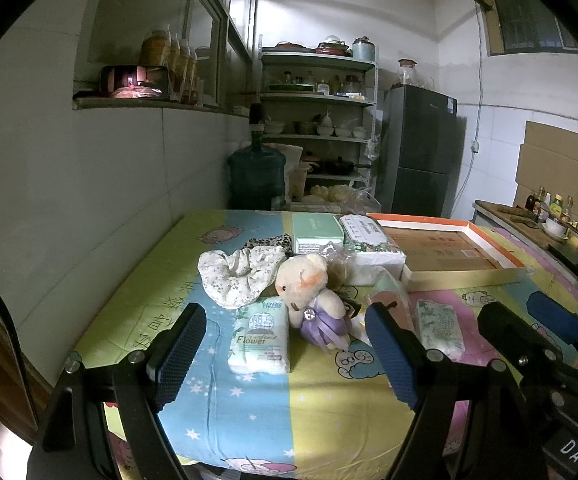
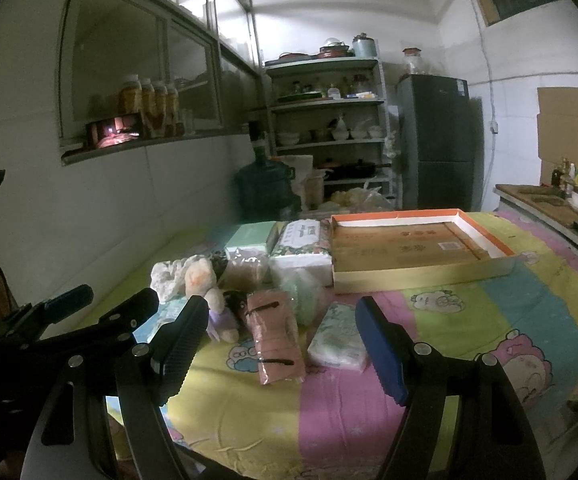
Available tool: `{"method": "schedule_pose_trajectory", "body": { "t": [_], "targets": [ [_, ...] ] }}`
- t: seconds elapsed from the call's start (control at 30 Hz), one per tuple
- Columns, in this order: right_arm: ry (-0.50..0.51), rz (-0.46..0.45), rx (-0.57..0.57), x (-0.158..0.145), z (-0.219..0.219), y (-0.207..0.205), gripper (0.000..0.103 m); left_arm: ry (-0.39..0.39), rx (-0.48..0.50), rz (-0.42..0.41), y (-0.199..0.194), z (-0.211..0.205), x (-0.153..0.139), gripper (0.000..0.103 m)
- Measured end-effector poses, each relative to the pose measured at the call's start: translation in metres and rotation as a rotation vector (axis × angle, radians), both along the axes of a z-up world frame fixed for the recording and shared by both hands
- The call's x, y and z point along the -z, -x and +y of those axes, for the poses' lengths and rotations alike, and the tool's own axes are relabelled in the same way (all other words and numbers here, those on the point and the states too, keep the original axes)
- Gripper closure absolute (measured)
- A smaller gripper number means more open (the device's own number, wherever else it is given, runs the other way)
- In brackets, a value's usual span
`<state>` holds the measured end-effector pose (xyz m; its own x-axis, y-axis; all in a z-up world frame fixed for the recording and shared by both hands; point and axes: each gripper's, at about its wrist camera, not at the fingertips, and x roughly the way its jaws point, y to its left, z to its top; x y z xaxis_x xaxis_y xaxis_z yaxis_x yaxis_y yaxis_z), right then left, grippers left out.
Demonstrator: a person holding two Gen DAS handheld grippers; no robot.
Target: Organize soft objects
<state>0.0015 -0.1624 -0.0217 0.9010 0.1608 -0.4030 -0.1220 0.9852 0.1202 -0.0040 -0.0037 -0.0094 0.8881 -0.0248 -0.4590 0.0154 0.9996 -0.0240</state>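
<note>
Left wrist view: the left tongs point(image 1: 285, 354) are spread wide above the desk point(image 1: 257, 412) with its cartoon-print cloth, pinching nothing. Ahead lie a tissue pack point(image 1: 259, 338), a teddy bear point(image 1: 309, 292) in a purple dress just beside it, and a floral fabric ring point(image 1: 237, 276) behind. A shallow orange-rimmed box point(image 1: 449, 252) sits farther back on the right. Right wrist view: the right tongs point(image 2: 279, 350) are also spread and empty, with a pink packet point(image 2: 275, 338) and a second tissue pack point(image 2: 339, 338) lying ahead between the fingers, the box point(image 2: 421, 248) beyond.
</note>
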Motion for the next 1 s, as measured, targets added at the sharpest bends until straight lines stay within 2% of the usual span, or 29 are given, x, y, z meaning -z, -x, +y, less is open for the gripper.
{"method": "schedule_pose_trajectory", "body": {
  "t": [0.53,0.67,1.0],
  "targets": [
    [-0.02,-0.002,-0.02,0.005,0.001,-0.004,0.026,0.008,-0.006,0.0,-0.001,0.0,0.003,0.021],
    [-0.025,0.001,-0.033,0.011,-0.002,-0.004,0.026,0.017,-0.01,-0.012,-0.003,0.012,0.008,0.021],
    [-0.031,0.088,-0.083,0.043,0.001,-0.023,0.026,0.052,-0.023,0.011,-0.01,0.046,0.035,0.021]
  ]
}}
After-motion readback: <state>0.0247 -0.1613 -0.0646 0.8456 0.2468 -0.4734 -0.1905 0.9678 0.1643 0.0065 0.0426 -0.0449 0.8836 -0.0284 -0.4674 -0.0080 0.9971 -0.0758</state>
